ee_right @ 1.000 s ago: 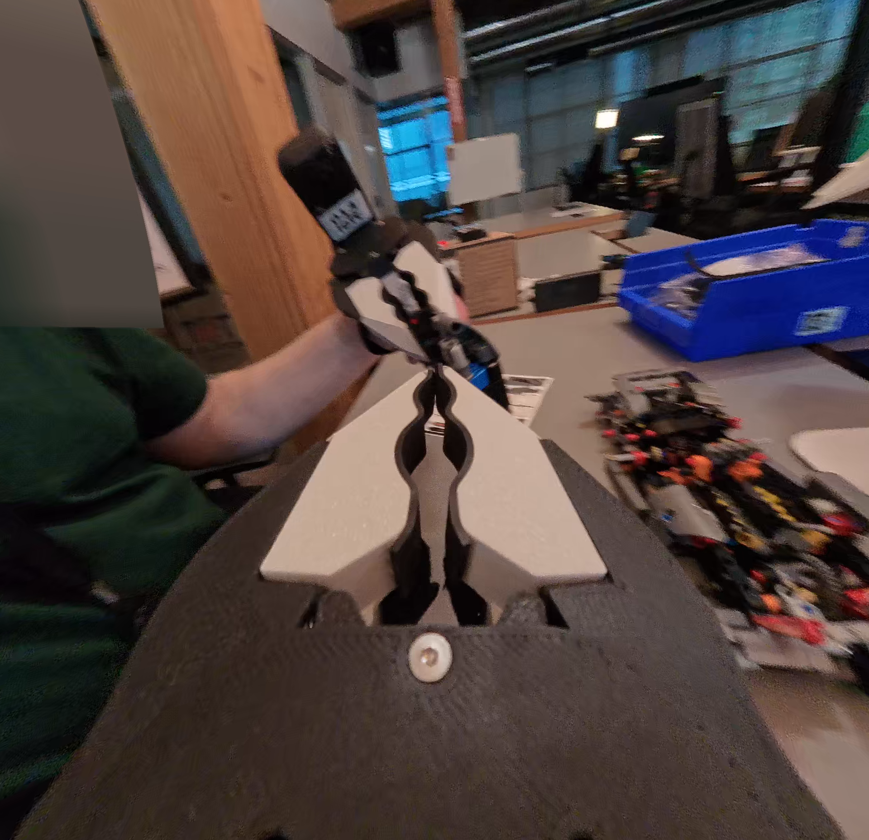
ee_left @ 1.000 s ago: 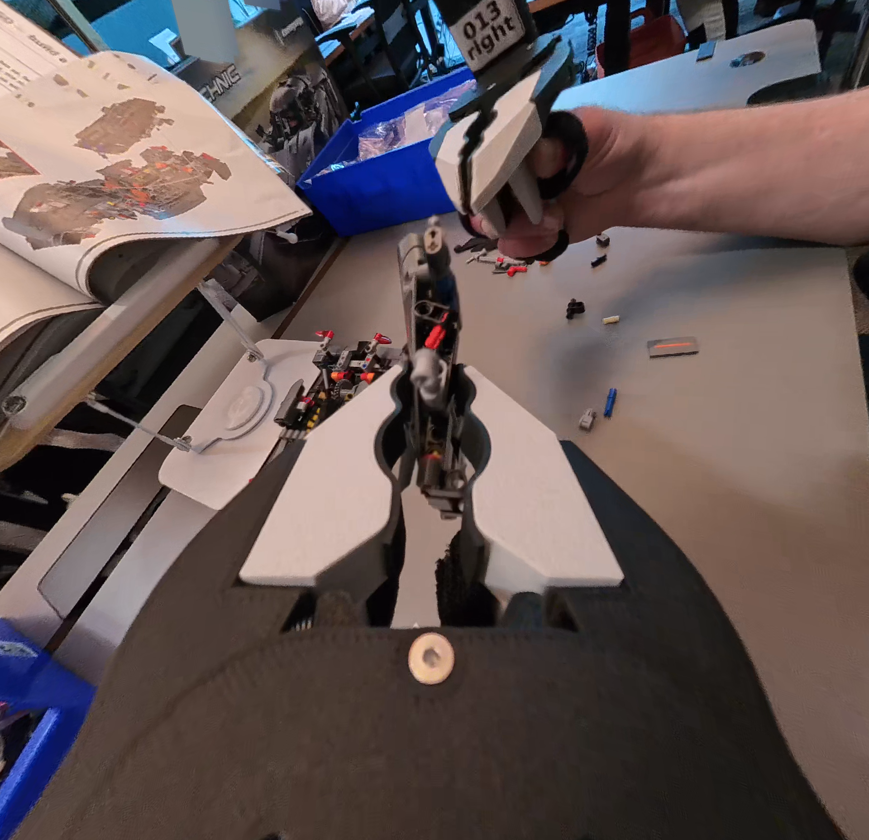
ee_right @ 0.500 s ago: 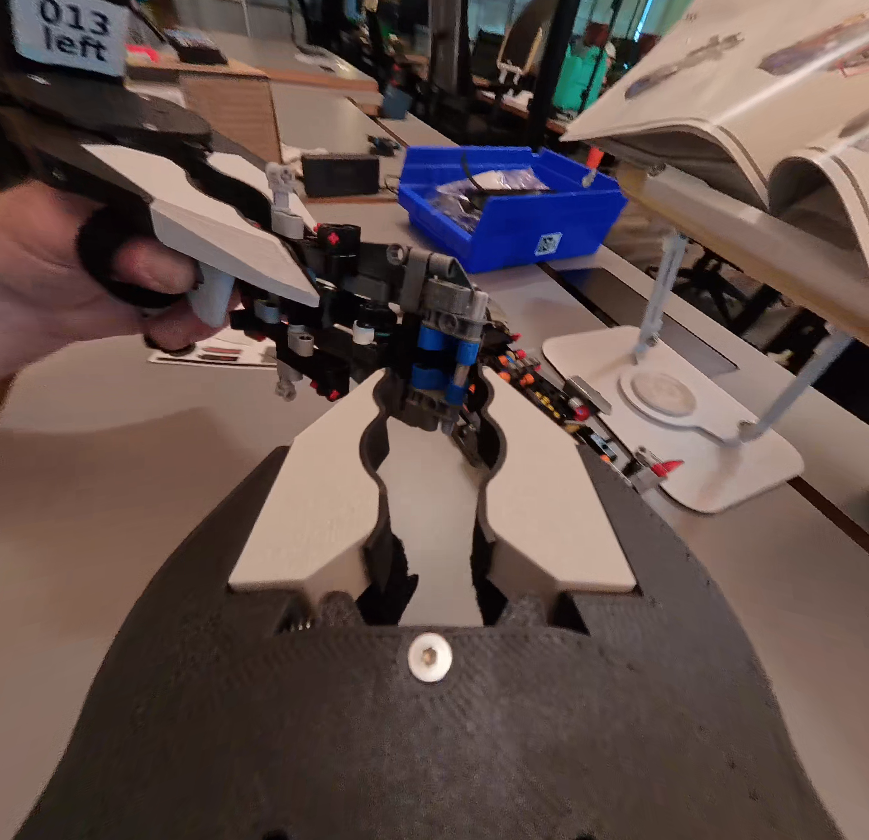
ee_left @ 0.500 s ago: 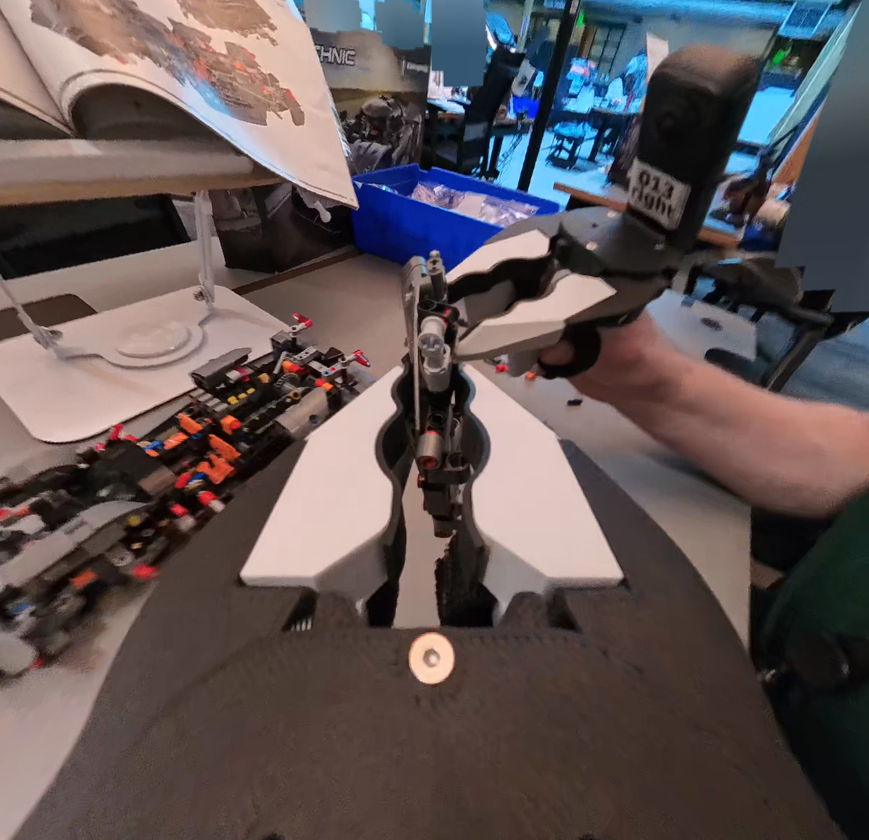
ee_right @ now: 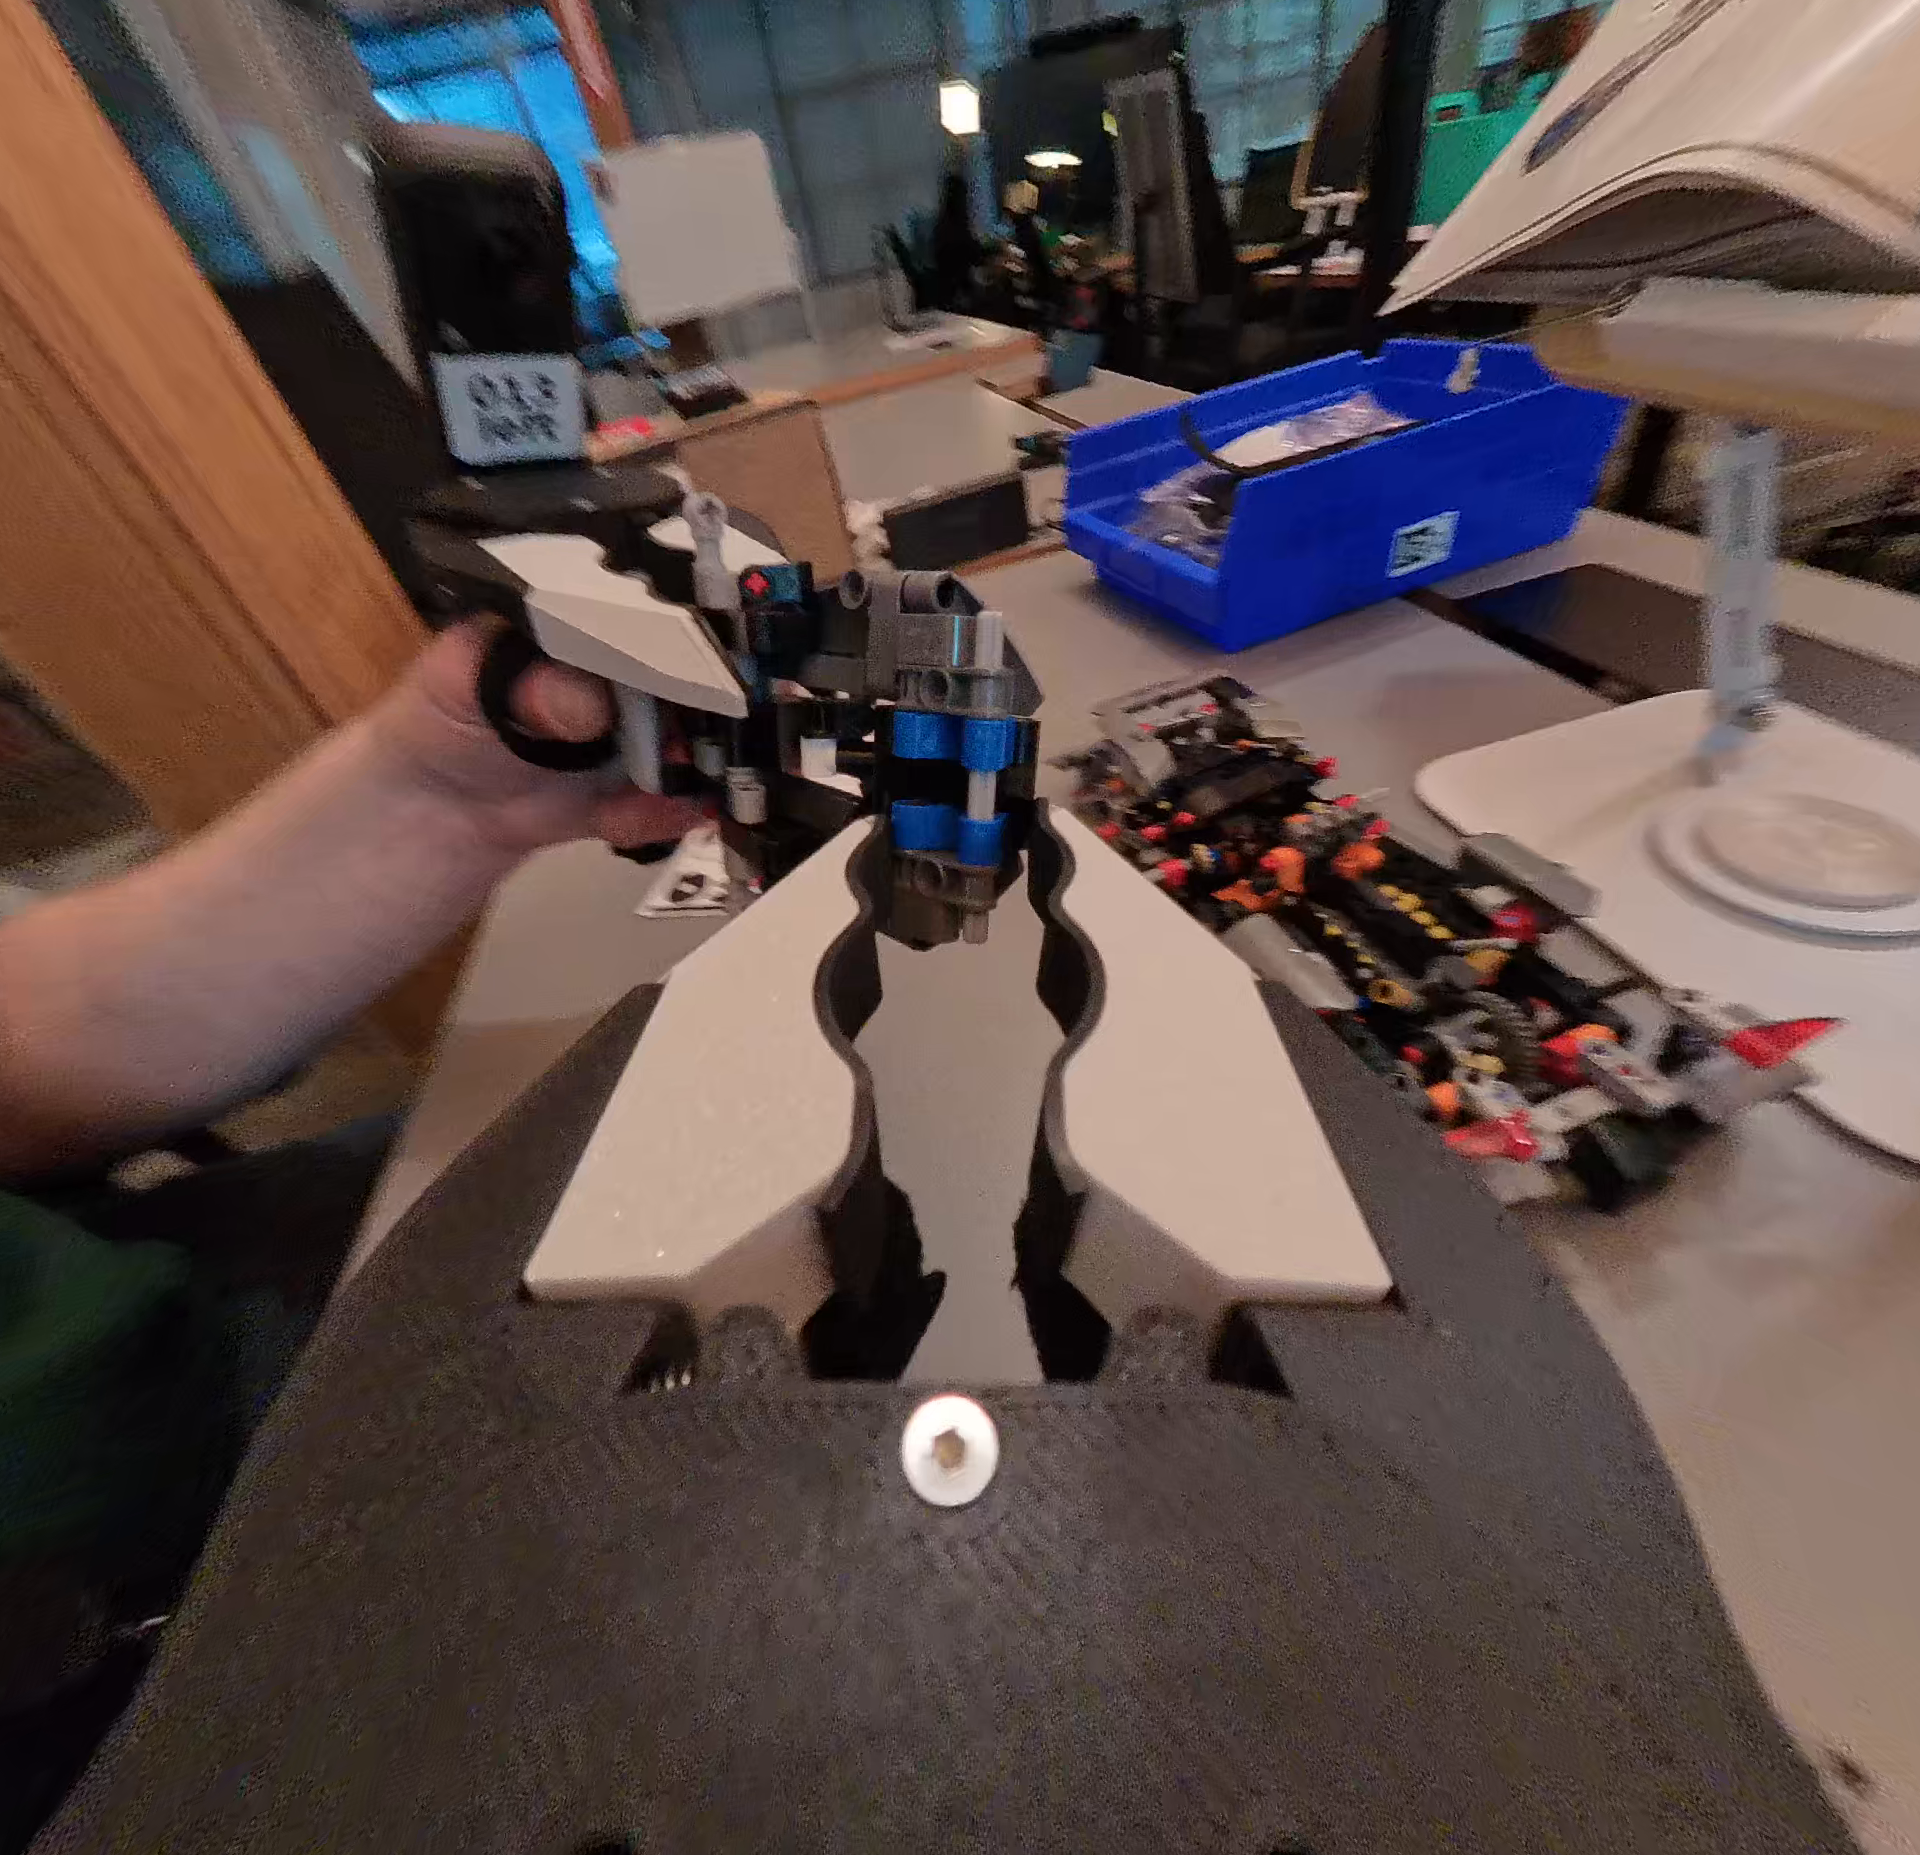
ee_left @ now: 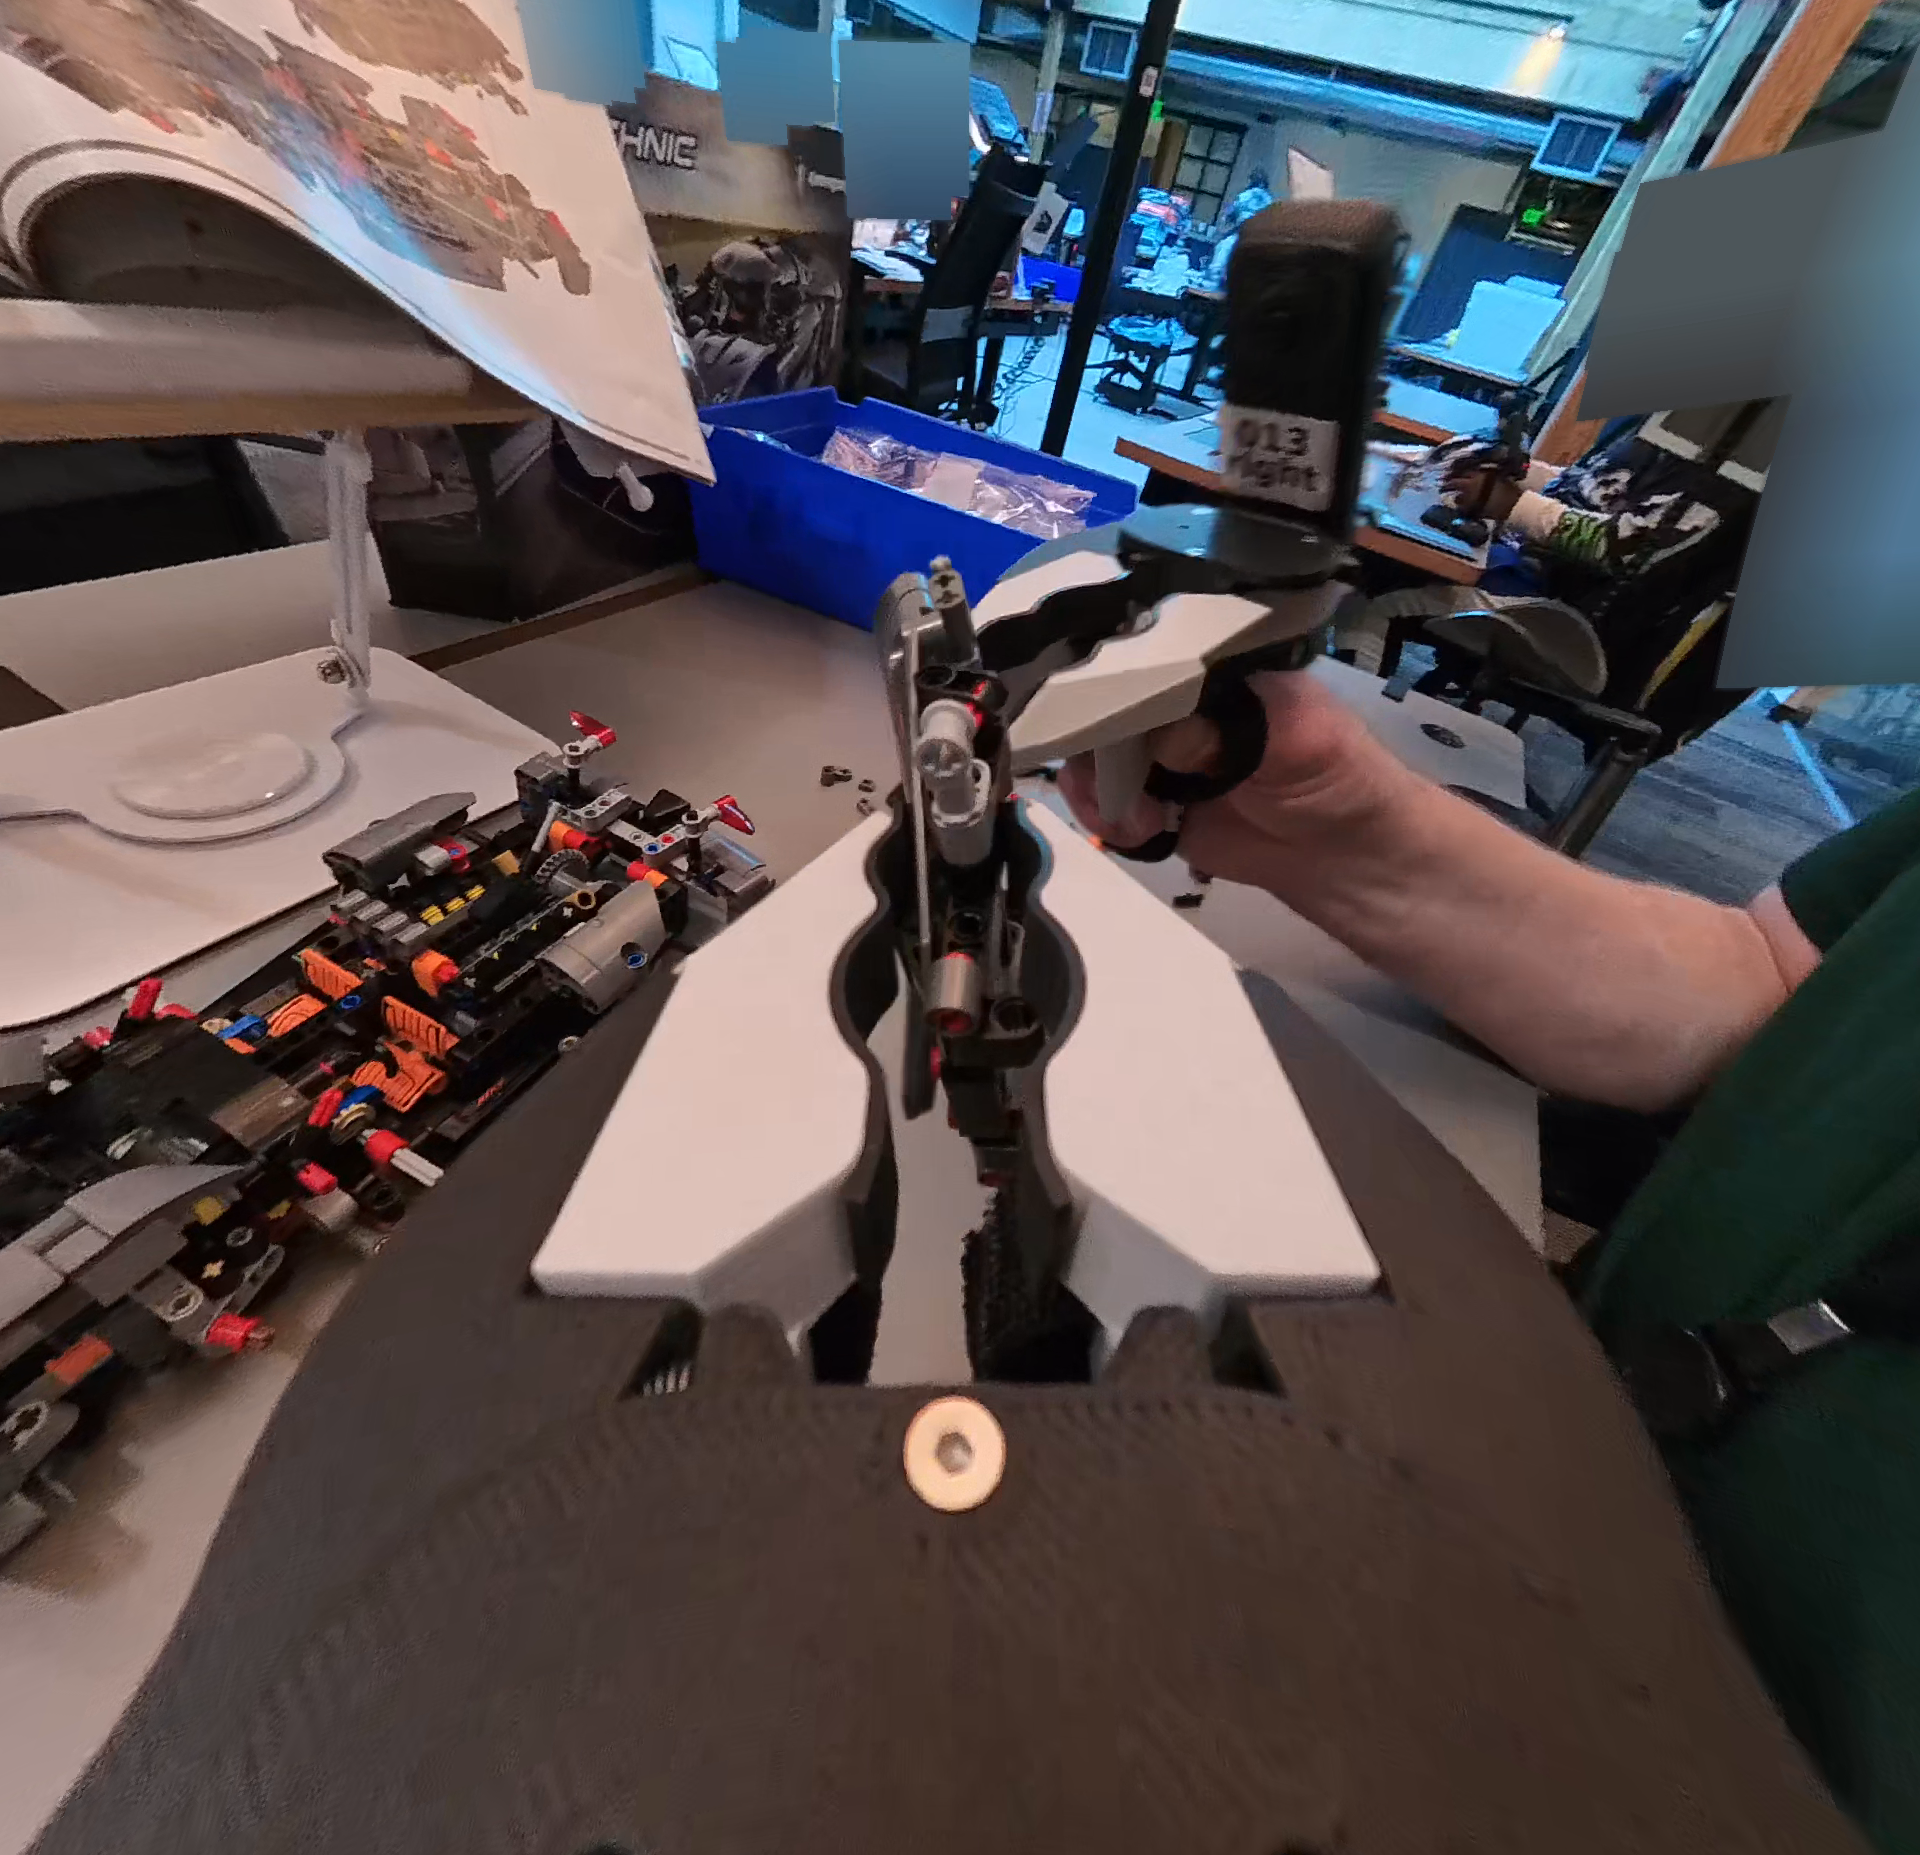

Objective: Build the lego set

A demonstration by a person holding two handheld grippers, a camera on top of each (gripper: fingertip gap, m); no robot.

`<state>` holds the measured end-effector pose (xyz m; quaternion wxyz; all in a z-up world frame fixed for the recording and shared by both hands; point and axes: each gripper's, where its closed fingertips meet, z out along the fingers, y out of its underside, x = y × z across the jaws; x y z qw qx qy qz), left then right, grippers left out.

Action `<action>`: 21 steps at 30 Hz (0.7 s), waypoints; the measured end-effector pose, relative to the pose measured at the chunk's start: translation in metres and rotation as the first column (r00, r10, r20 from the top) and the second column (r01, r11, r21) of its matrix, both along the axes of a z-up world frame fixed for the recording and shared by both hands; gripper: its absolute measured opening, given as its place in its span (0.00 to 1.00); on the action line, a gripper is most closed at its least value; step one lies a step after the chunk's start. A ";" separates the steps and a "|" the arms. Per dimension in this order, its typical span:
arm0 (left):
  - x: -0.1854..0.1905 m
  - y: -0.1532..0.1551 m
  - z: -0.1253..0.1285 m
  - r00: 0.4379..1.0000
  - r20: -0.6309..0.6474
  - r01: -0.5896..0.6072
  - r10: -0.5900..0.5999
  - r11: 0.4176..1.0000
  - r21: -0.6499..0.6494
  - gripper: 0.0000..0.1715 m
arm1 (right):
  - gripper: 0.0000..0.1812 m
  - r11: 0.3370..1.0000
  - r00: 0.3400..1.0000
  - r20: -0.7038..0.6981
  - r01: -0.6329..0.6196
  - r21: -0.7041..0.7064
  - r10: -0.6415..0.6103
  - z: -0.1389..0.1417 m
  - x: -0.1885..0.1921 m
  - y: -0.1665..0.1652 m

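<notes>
The left gripper point(ee_left: 951, 849) holds a small lego sub-assembly point(ee_left: 951, 870) upright above the table point(ee_left: 727, 683), its jaws closed narrowly around the dark, grey and red stack of parts so that the piece runs from the gap between the fingers up toward 12 o'clock. The right gripper point(ee_left: 997, 662) comes in from 2 o'clock in the left wrist view, held by a hand point(ee_left: 1278, 787), and its fingertips meet the upper part of the same piece. In the right wrist view the jaws of the right gripper point(ee_right: 951, 849) stand moderately apart, with the blue-and-grey end of the sub-assembly point(ee_right: 940, 766) sitting between the tips; whether the pads actually press on it I cannot tell. There the left gripper point(ee_right: 727, 662) shows at 10 o'clock, clamped on the far end of the piece. The large lego model point(ee_left: 343, 1005), black with orange, red and grey parts, lies flat on the table at 9 o'clock of the left gripper, apart from both tools. Beyond it stands a white stand base point(ee_left: 208, 797), carrying an open instruction booklet point(ee_left: 343, 174) overhead at 11 o'clock. A blue bin point(ee_left: 831, 517) with clear bags inside sits at 12 o'clock at the table's far edge. A few tiny loose pieces point(ee_left: 842, 777) lie on the table near the held part.
</notes>
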<state>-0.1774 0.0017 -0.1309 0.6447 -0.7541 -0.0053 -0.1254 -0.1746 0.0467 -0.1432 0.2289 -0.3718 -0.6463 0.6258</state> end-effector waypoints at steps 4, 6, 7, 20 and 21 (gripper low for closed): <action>0.001 -0.002 0.002 0.998 0.032 0.045 -0.045 0.999 0.015 0.09 | 0.13 0.987 0.996 0.031 -0.083 -0.141 0.088 0.004 0.005 -0.001; 0.001 -0.003 0.003 0.996 0.054 0.064 -0.066 0.998 0.024 0.09 | 0.12 0.968 0.990 0.040 -0.125 -0.216 0.137 0.007 0.007 -0.001; 0.002 -0.004 0.004 0.995 0.070 0.076 -0.078 0.997 0.035 0.09 | 0.11 0.954 0.986 0.041 -0.147 -0.262 0.163 0.009 0.009 -0.001; 0.001 -0.009 0.005 0.983 0.117 0.128 -0.138 0.988 0.091 0.09 | 0.11 0.884 0.966 0.021 -0.227 -0.408 0.258 0.014 0.011 -0.002; 0.000 -0.009 0.005 0.985 0.112 0.123 -0.134 0.987 0.099 0.09 | 0.11 0.905 0.973 0.007 -0.210 -0.370 0.229 0.015 0.011 -0.002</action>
